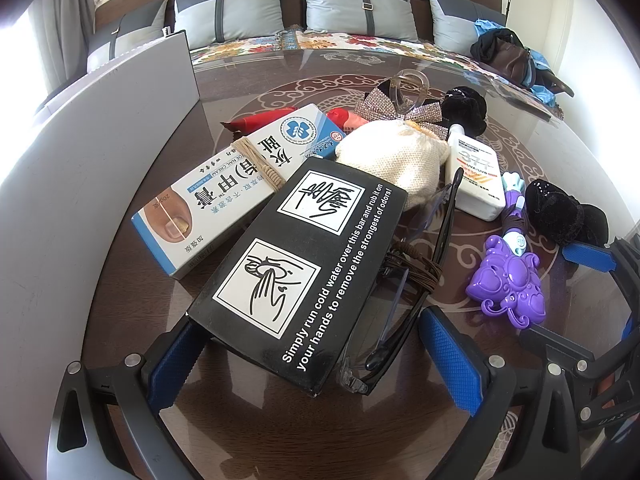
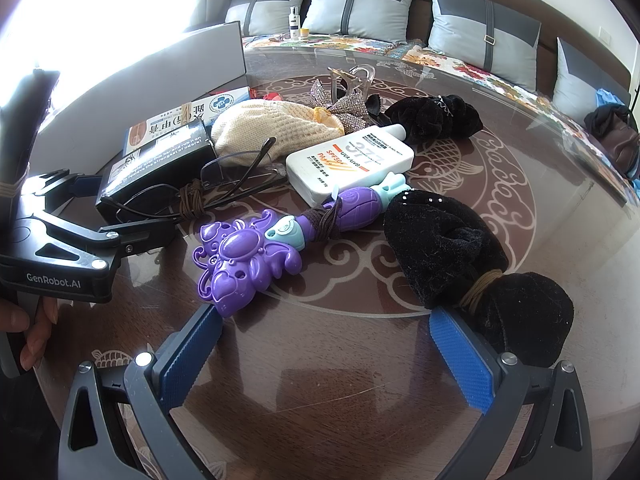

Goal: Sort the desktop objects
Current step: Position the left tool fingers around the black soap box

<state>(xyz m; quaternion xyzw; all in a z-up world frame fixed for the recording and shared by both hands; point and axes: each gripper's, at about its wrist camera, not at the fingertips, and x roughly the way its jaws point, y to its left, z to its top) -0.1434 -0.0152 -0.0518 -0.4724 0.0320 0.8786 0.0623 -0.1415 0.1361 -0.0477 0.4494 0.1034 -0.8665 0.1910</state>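
Left wrist: the left gripper (image 1: pixel 316 364) is spread around the black box's (image 1: pixel 300 264) near end. Glasses (image 1: pixel 404 288) lie just right of the box; the right gripper (image 2: pixel 324 356), spread and empty, sits right of them, near the purple toy (image 2: pixel 256 256).

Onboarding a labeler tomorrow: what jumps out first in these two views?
The black box with white hand-washing pictograms fills the left wrist view, lying between the open left gripper fingers, glasses against its right side. In the right wrist view the purple butterfly toy lies mid-table ahead of the open right gripper, a black velvet pouch to its right.
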